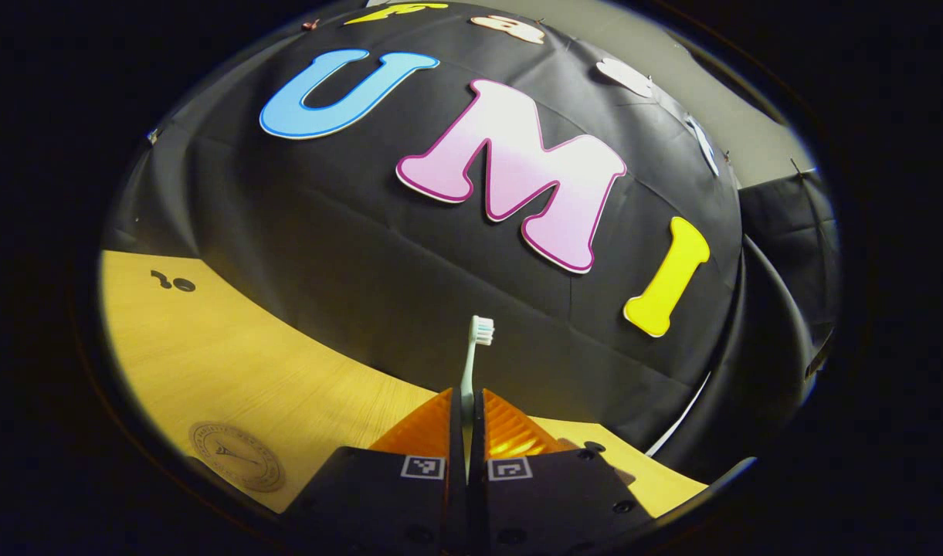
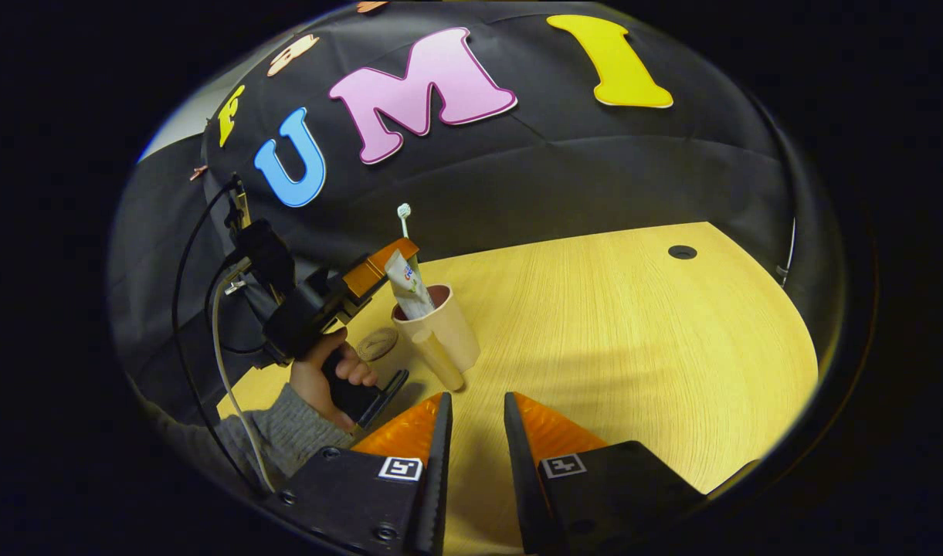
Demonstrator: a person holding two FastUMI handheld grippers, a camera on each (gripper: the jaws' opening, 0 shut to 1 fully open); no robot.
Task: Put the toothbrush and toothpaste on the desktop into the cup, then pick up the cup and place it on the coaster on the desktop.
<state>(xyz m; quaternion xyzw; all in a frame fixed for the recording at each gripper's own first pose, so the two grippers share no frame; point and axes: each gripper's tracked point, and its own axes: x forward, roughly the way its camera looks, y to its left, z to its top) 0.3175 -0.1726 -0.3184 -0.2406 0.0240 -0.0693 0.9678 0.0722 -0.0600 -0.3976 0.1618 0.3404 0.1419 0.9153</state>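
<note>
The left gripper (image 1: 468, 401) is pinching the toothbrush (image 1: 473, 357) between its two fingers, which are pressed nearly together on the handle; the brush is standing up out of the jaws with its bristle head at the top. Below and to the left of those jaws, a round coaster (image 1: 237, 455) is lying flat on the wooden desk (image 1: 232, 363).

In the right gripper view, the right gripper (image 2: 475, 409) is hovering with its jaws narrowly apart and nothing between them. Just ahead of its fingertips and slightly left, the cup (image 2: 440, 324) is standing on the desk (image 2: 618, 324) with the toothpaste (image 2: 406, 286) sticking up out of it. The left gripper (image 2: 378, 266), held by a hand (image 2: 324, 378) in a grey sleeve (image 2: 286, 436), is reaching in from the left, holding the toothbrush (image 2: 403, 220) upright at the cup's rim, behind the toothpaste. The coaster (image 2: 377, 344) is lying just left of the cup.
</note>
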